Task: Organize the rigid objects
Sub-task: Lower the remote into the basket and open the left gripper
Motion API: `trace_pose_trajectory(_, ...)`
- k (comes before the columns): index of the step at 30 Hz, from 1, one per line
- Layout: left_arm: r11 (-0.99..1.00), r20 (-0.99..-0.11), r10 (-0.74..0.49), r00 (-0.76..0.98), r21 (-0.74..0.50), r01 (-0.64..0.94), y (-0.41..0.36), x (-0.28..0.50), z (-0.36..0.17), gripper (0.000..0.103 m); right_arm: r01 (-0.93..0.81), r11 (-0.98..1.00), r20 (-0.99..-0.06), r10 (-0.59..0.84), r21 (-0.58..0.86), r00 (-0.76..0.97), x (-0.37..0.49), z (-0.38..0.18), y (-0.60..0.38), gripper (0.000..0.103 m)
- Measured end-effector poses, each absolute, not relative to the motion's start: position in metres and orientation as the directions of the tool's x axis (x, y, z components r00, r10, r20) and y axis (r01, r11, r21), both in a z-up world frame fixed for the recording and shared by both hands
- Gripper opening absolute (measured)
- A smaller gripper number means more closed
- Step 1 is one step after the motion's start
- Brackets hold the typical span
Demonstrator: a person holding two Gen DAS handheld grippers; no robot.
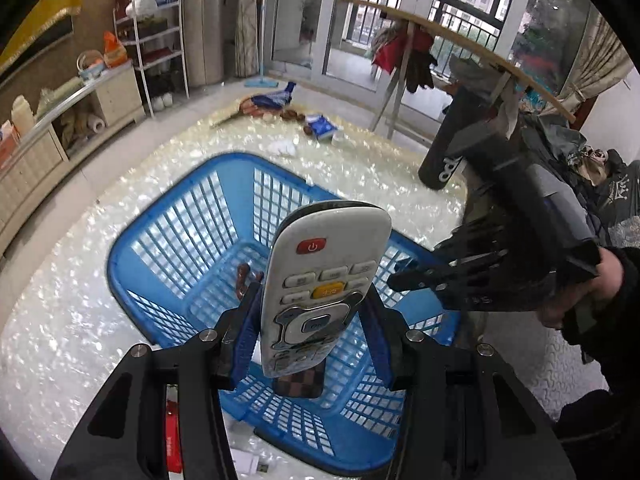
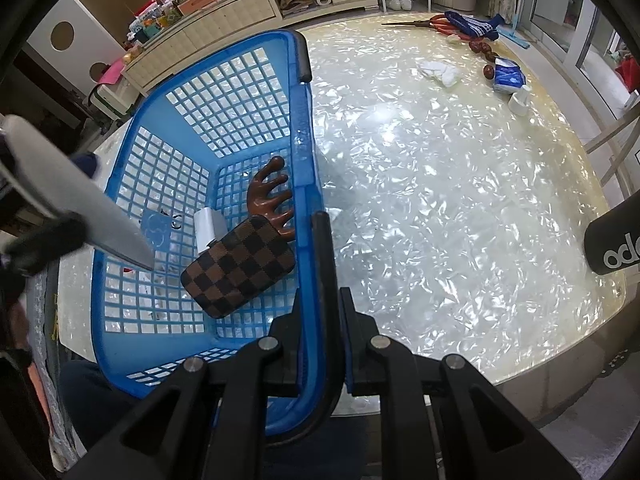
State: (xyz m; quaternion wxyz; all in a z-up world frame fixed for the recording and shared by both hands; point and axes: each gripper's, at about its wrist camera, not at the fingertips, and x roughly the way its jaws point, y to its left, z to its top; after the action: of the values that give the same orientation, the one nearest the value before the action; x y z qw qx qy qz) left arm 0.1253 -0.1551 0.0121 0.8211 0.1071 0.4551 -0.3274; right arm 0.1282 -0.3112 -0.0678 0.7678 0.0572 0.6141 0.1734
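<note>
**Remote control held over the blue basket**

In the left wrist view, the left gripper [image 1: 312,320] is holding a white remote control [image 1: 320,280] in the centre of the frame; its jaws are partly open and pressing on both sides of the remote. The remote is hanging above the blue basket [image 1: 168,216], which is standing on the shiny pearl worktop [image 1: 60,300].

In the right wrist view, the right gripper [image 2: 320,308] is sitting at the lower centre of the frame. Its jaws are closed tightly on the black handle [image 2: 322,240] at the basket's rim. Inside the basket, a checkered brown case [image 2: 240,268] is lying near the centre, a brown comb [image 2: 272,196] is just above it, and a small white roll [image 2: 208,228] is beside them. At the left edge of this view the remote is appearing blurred over the basket.

At the upper right of the worktop, a white cup [image 2: 520,100] and a blue packet [image 2: 508,76] are lying well apart from the basket.
</note>
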Motion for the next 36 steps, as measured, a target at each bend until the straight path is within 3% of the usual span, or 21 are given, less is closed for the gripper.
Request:
trace_pose_trajectory(14, 0.762, -0.892, -0.386, 0.234, -0.165, 0.626, -0.183, 0.141, -0.041, 0.052, -0.198, 0.919, -0.908, 0.376, 0.34, 0.187, 0.128, -0.069, -0.314, 0.013)
trace_pose_trajectory(22, 0.818, -0.937, -0.323, 0.135, -0.205, 0.538, -0.186, 0.158, -0.066, 0.052, -0.203, 0.914, -0.902, 0.389, 0.352, 0.189, 0.128, -0.069, -0.314, 0.013)
trace_pose_trajectory(36, 0.801, -0.976, -0.188, 0.113, -0.086, 0.593, -0.216, 0.153, -0.083, 0.051, -0.201, 0.914, -0.903, 0.389, 0.353, 0.183, 0.129, -0.07, -0.314, 0.013)
